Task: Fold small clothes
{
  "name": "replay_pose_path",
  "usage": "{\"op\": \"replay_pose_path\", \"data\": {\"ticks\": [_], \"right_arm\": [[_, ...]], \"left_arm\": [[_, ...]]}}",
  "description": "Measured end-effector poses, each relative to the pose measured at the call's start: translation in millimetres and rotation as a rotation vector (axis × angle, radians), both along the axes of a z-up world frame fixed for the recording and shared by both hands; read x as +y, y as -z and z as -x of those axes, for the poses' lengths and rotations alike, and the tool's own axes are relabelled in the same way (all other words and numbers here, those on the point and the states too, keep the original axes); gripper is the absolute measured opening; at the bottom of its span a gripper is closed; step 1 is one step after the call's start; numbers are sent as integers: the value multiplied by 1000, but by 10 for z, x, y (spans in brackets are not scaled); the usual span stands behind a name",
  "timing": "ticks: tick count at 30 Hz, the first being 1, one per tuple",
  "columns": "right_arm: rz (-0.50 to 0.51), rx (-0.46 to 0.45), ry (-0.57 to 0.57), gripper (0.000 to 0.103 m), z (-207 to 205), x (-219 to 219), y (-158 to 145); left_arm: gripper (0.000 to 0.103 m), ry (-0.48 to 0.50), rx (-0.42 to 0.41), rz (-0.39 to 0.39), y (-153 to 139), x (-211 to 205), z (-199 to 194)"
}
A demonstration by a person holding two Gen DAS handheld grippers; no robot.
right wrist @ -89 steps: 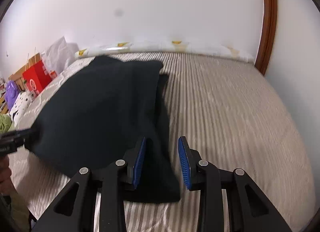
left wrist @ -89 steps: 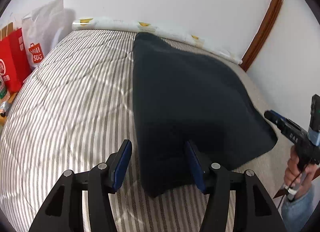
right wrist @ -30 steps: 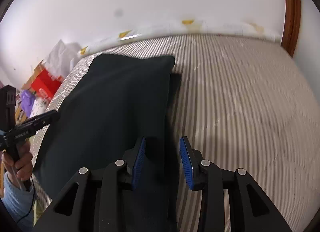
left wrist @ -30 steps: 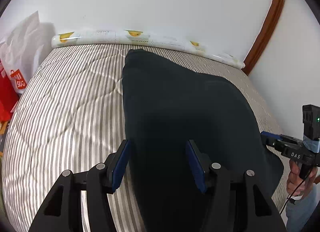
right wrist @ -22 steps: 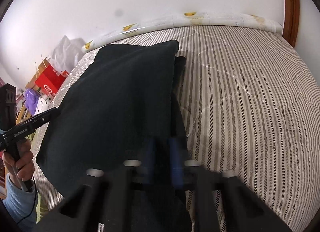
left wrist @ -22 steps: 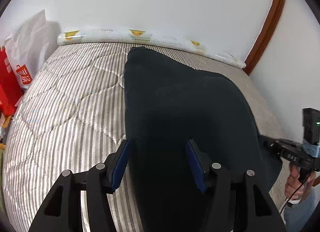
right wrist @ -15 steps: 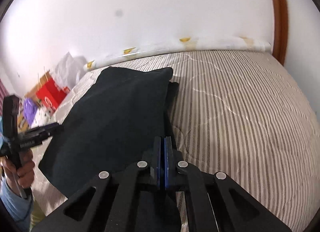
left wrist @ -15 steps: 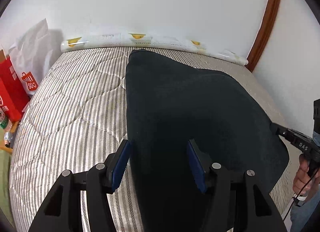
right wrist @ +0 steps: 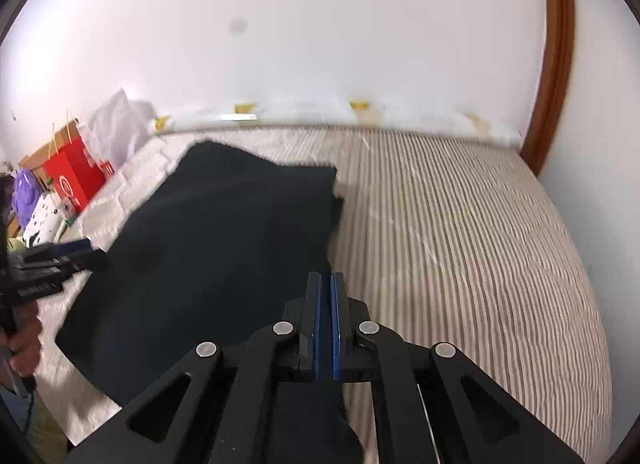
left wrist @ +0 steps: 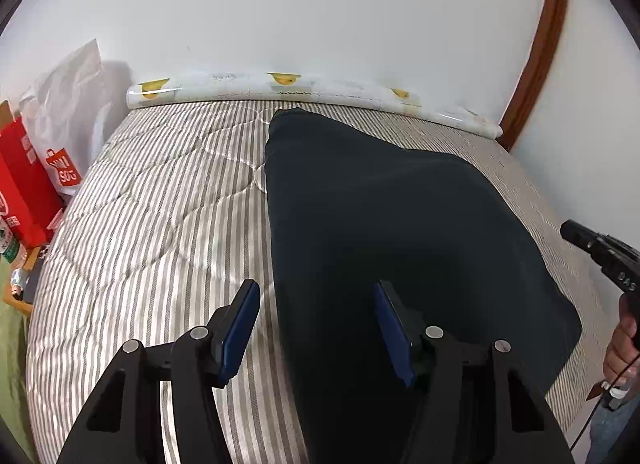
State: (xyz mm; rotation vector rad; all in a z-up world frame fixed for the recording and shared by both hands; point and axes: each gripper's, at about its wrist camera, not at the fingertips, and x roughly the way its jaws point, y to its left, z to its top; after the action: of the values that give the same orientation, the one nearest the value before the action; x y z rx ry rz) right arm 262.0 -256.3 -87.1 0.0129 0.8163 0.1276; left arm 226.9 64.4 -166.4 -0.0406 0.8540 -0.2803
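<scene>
Striped quilting (left wrist: 160,232) covers the bed in front of me, with a white wall behind and shopping bags (left wrist: 36,183) off the left edge. My dark garment (left wrist: 380,232) lies lengthwise down the middle of the bed, its far end near the rolled bolster (left wrist: 312,89). My left gripper (left wrist: 316,324) stands about half open, straddling the near left edge of the cloth — its pads do not look to be pressing anything. My right gripper (right wrist: 325,316) is pinched fully together at the near right edge; I judge it has a thin layer of fabric, though I cannot see the cloth between the pads. To fold this well, I would close the left one on its corner first, then lift both corners level and carry them toward the far end together — a lopsided lift will skew the crease.
</scene>
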Motion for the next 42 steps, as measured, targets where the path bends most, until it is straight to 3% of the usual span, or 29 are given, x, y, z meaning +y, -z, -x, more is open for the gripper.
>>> {"op": "replay_pose_path", "data": {"ticks": [5,9,12,22,33,35,42], "right_arm": [[-12,-17,-54,10,-251,372,-50],[14,56,-73,12,-495,604,279],[22,85,-79,12,-509,558,517],[82,109,-54,13,-382,349,572],[8,94,35,18,-121,234,427],[12,96,31,18,0,327,457],[51,95,93,18,405,341,507]], "left_arm": [[59,11,29,15,93,-35,-279],[59,23,28,1,129,-112,-468],[60,39,30,-6,164,-158,-611],[64,-8,23,-30,230,-173,-949],[61,75,28,0,214,-151,-502],[61,88,4,-28,199,-160,-360],[61,134,8,9,150,-55,34]]}}
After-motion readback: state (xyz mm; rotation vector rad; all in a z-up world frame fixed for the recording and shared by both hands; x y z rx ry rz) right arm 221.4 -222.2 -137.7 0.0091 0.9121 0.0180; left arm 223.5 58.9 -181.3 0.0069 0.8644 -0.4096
